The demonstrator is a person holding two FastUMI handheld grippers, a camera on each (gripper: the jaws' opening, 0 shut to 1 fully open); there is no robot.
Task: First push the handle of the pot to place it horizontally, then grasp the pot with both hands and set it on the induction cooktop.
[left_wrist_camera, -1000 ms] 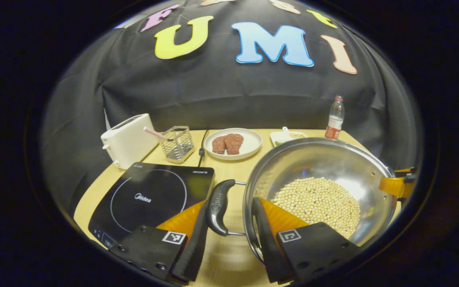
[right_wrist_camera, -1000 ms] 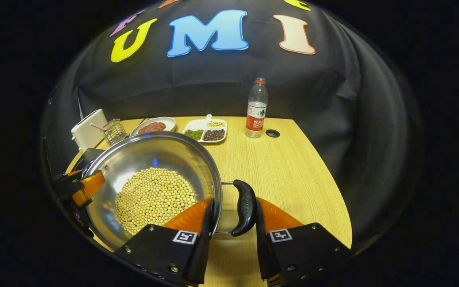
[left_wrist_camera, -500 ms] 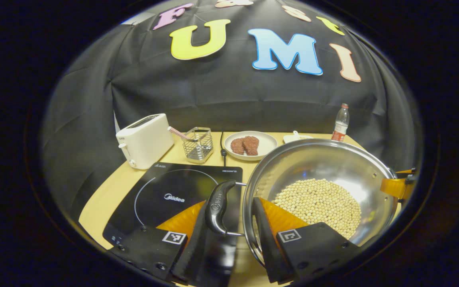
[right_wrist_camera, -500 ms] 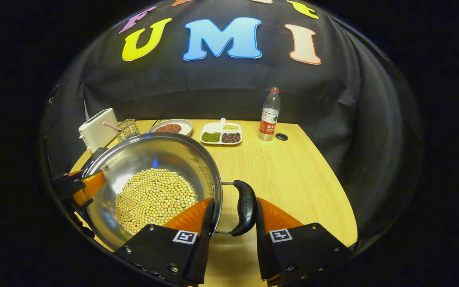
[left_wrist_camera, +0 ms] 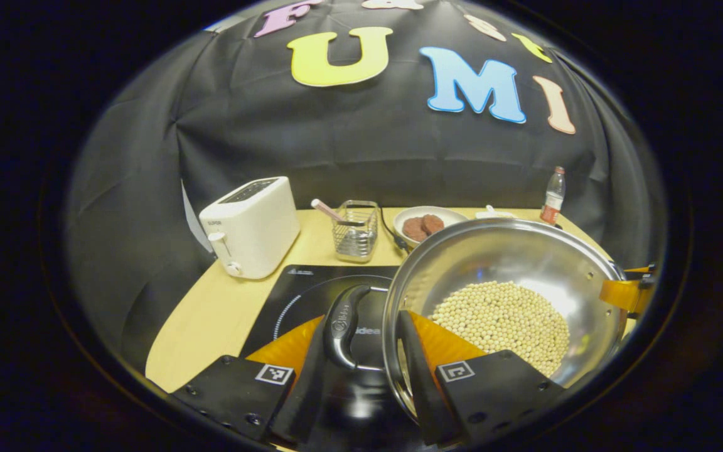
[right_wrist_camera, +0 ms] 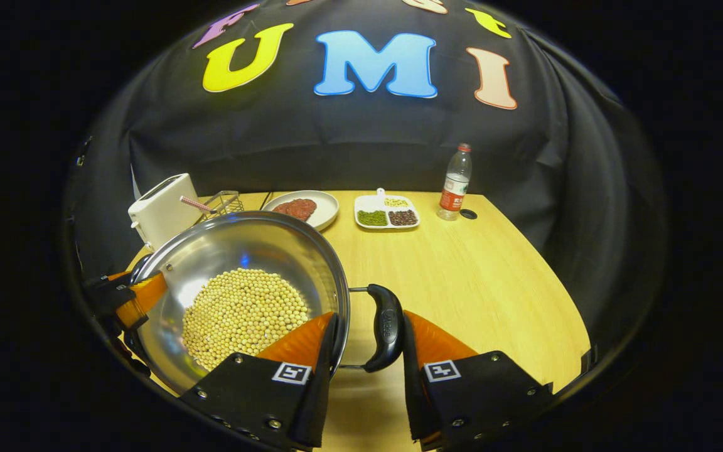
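Pot (left_wrist_camera: 506, 301) held aloft between both grippers, soybeans (left_wrist_camera: 503, 320) pooled in its bottom. Left gripper (left_wrist_camera: 361, 351) straddles the pot's rim and left handle (left_wrist_camera: 344, 326): one finger outside the handle, the other inside the bowl, pinching handle and wall together. Right gripper (right_wrist_camera: 364, 342) does the same on the opposite handle (right_wrist_camera: 386, 326). Both are clamped on the pot. Gripping at the two opposite handles likely keeps the load level so the beans do not slide or spill.

In the left gripper view the cooktop (left_wrist_camera: 299, 295) lies directly under the left handle and the pot's near edge; pot looks partly over it, not yet set down.

Against a second ago: the cooktop has slid from well left of the handle to beneath it, and the toaster (left_wrist_camera: 251, 226) and wire basket (left_wrist_camera: 355, 229) have drifted toward centre, so the pot is travelling leftward. In the right gripper view the bottle (right_wrist_camera: 454, 182) and divided dish (right_wrist_camera: 386, 210) have shifted right and receded. Grip unchanged throughout.
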